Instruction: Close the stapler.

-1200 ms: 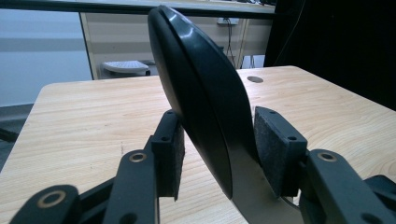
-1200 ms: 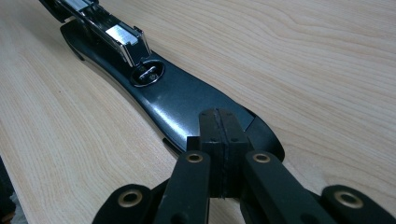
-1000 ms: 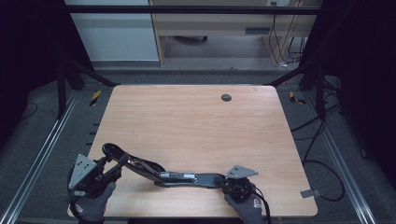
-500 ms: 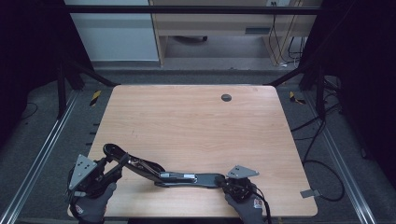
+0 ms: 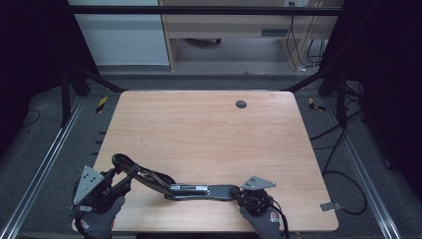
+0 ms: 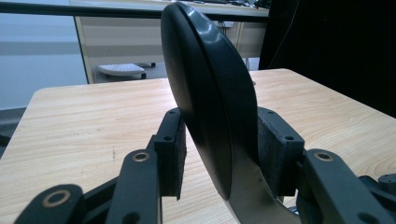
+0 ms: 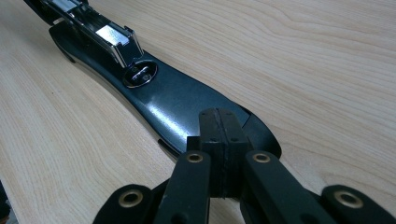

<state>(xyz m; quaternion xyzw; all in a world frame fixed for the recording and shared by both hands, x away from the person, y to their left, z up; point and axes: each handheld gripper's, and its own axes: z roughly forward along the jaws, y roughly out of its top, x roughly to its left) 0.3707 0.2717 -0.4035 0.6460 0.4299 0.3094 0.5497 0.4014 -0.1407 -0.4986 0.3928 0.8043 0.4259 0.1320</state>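
A long black stapler (image 5: 199, 190) lies opened out flat near the table's front edge, its metal staple channel (image 7: 109, 35) facing up. Its top handle (image 6: 210, 93) rises at the left end. My left gripper (image 6: 219, 154) is shut on that handle, one pad on each side. In the high view the left gripper (image 5: 119, 174) sits at the front left corner. My right gripper (image 7: 218, 126) has its pads shut together with nothing between them, tips resting on the rounded end of the stapler's base (image 7: 187, 107). From above, the right gripper (image 5: 239, 192) is at the stapler's right end.
The wooden table (image 5: 209, 134) has a dark round cable hole (image 5: 241, 104) near its far edge. Metal rails (image 5: 45, 164) run along both sides, cables (image 5: 338, 149) trail on the floor at right, and a cabinet (image 5: 229, 30) stands behind.
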